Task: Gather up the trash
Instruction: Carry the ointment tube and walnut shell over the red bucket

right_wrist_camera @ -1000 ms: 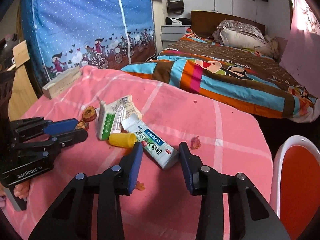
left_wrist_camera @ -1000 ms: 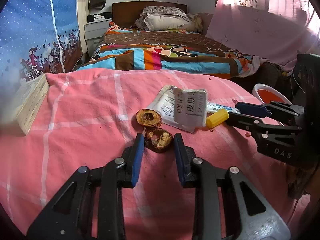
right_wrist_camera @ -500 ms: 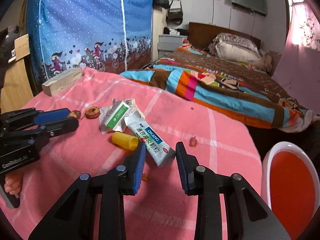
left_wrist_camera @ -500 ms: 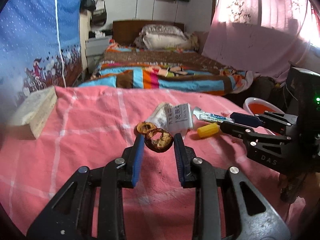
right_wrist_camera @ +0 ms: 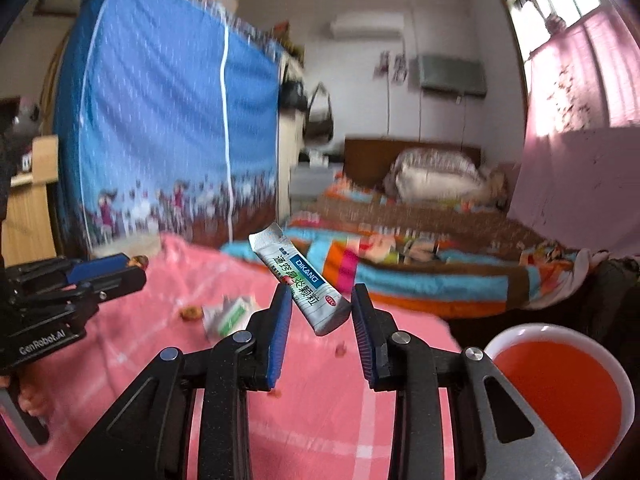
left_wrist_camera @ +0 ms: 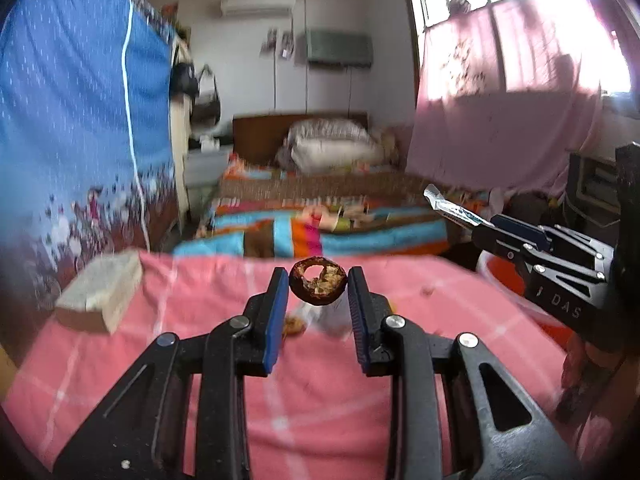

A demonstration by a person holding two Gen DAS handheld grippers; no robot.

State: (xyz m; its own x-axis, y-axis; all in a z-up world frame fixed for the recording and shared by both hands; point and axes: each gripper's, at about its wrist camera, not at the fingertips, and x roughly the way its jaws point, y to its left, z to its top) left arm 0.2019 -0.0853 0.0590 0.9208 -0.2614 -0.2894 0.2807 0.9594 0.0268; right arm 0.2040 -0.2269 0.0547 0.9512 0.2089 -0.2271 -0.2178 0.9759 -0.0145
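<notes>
My left gripper is shut on a brown dried fruit peel and holds it in the air above the pink tablecloth. My right gripper is shut on the lower end of a white "DIKANG" sachet, which sticks up and to the left, clear of the cloth. Each gripper shows in the other's view: the right gripper with the sachet at the right, the left gripper at the left. On the cloth lie a second peel piece and a green-and-white packet.
A red bin with a white rim stands low at the table's right side. A wooden block lies at the far left of the cloth. Small crumbs dot the cloth. A bed with a striped quilt lies beyond the table.
Both grippers have risen and tilted upward. The left one lifted the peel off the cloth; the right one closed on the sachet and lifted it too.
</notes>
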